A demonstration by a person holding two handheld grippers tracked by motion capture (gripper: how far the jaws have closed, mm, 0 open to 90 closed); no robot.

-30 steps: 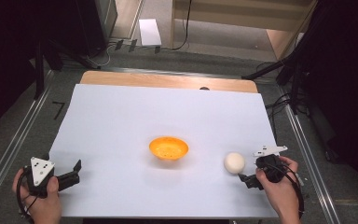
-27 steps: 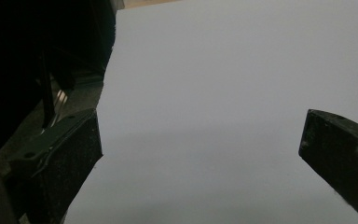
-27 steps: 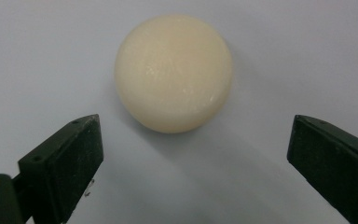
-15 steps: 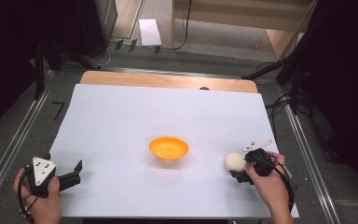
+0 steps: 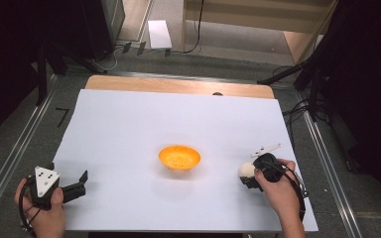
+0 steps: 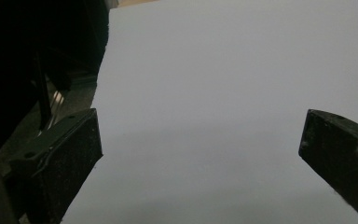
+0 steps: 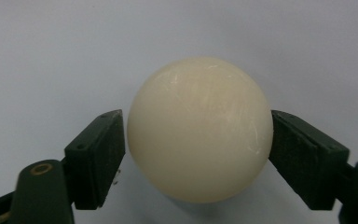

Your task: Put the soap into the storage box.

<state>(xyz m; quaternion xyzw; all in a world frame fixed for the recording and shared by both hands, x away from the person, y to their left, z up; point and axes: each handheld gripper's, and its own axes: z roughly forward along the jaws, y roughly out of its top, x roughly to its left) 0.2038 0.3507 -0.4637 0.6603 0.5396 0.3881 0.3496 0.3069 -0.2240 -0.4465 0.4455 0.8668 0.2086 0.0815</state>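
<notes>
White paper (image 5: 144, 129) covers our wooden table (image 5: 178, 85), with dark floor and stands around it, as seen from the high view. An orange bowl (image 5: 179, 157) sits near the middle of the sheet. Toward the near right edge, our right hand (image 5: 278, 191) holds the right gripper (image 5: 249, 174) against a cream ball (image 5: 246, 170), which lies on the paper well to the right of the bowl and apart from it. At the near left corner, our left hand (image 5: 42, 210) holds the left gripper (image 5: 82, 181), its jaws spread and pointing toward the bowl, far short of it.

From the left gripper view, we see the left gripper (image 6: 200, 140) with both black jaws standing wide apart over bare white paper (image 6: 223, 74), nothing between them; the sheet's edge and dark floor show at the left.

From the right gripper view, the cream ball (image 7: 200, 128) sits squarely between the jaws of the right gripper (image 7: 198, 140). Those jaws have just been closing, and both pads (image 7: 100, 156) now meet the ball's sides, gripping it above the white paper (image 7: 74, 46).
</notes>
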